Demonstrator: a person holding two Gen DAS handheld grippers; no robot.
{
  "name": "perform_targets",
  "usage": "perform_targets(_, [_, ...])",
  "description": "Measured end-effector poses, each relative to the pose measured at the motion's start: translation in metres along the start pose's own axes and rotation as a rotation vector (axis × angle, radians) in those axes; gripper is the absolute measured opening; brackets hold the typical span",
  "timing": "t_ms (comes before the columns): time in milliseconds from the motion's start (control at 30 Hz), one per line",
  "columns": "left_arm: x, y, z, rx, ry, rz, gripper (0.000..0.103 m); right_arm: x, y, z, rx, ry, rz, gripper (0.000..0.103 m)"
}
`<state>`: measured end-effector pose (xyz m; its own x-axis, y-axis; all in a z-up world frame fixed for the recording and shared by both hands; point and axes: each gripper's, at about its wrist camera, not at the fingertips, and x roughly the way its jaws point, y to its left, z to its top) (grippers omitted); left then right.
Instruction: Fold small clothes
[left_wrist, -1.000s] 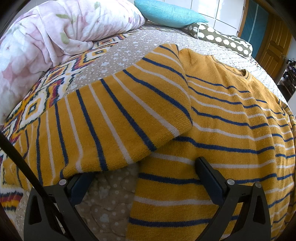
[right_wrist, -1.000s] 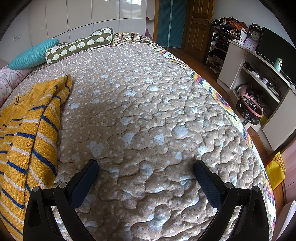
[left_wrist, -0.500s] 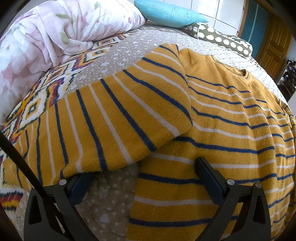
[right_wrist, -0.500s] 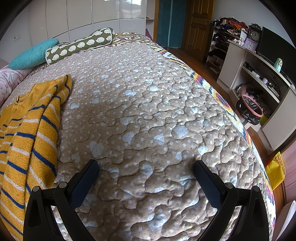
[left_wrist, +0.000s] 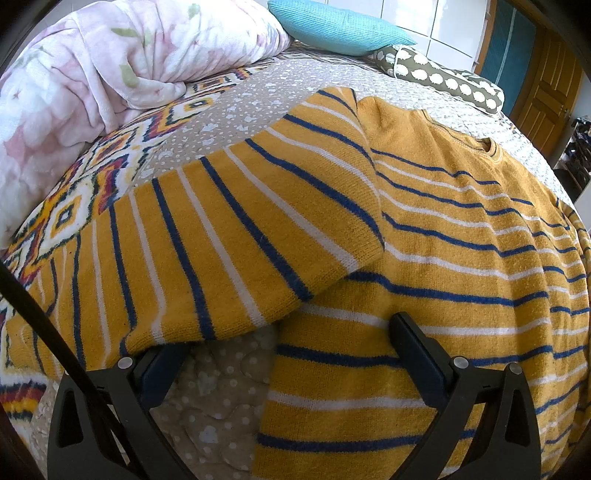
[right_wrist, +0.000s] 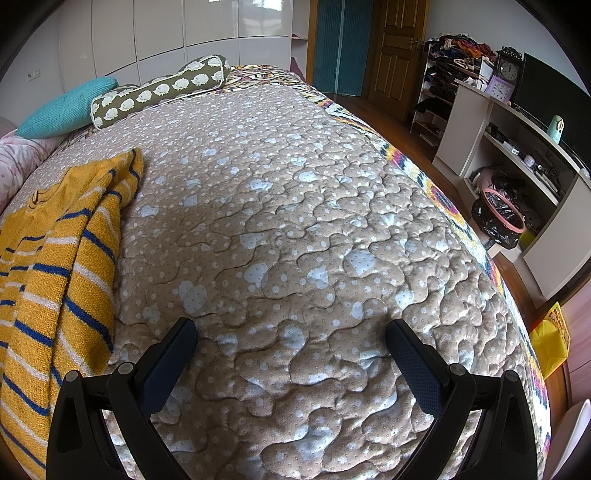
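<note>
A mustard-yellow sweater (left_wrist: 461, 236) with blue and white stripes lies flat on the bed. Its left sleeve (left_wrist: 229, 251) stretches out to the left across the quilt. My left gripper (left_wrist: 288, 339) is open and low over the sweater's underarm; its left fingertip is tucked under the sleeve's lower edge and its right finger (left_wrist: 413, 350) rests over the body. In the right wrist view the sweater (right_wrist: 55, 266) lies at the far left, its other sleeve folded in. My right gripper (right_wrist: 290, 343) is open and empty over bare quilt, apart from the sweater.
The bed has a beige quilted cover (right_wrist: 314, 221). A pink floral duvet (left_wrist: 92, 81), a teal pillow (left_wrist: 340, 26) and a patterned bolster (left_wrist: 443, 77) lie near the head. A desk with shelves (right_wrist: 517, 147), a bin (right_wrist: 498, 221) and a door (right_wrist: 399, 48) stand on the right.
</note>
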<state>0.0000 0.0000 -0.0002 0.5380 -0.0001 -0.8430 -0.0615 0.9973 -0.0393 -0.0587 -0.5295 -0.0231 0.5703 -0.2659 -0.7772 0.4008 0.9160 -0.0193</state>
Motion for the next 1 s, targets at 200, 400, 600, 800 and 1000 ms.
perform_targets(200, [0.000,0.000,0.001,0.003,0.001,0.006,0.103,0.000,0.000,0.000,0.000,0.000,0.000,0.103])
perform_targets(400, [0.001,-0.001,0.002,-0.011,0.008,0.009,0.103,0.000,0.001,0.000,-0.001,0.000,-0.003,0.103])
perform_targets(600, [0.002,-0.004,0.000,-0.001,-0.016,0.027,0.103,0.000,0.002,0.000,-0.001,0.000,-0.002,0.103])
perform_targets(800, [0.001,-0.007,-0.001,0.013,0.004,0.068,0.103,0.000,0.002,0.000,0.002,0.004,0.001,0.103])
perform_targets(1000, [-0.021,0.004,-0.005,0.032,-0.018,-0.007,0.101,0.009,-0.008,0.010,0.039,0.088,0.058,0.103])
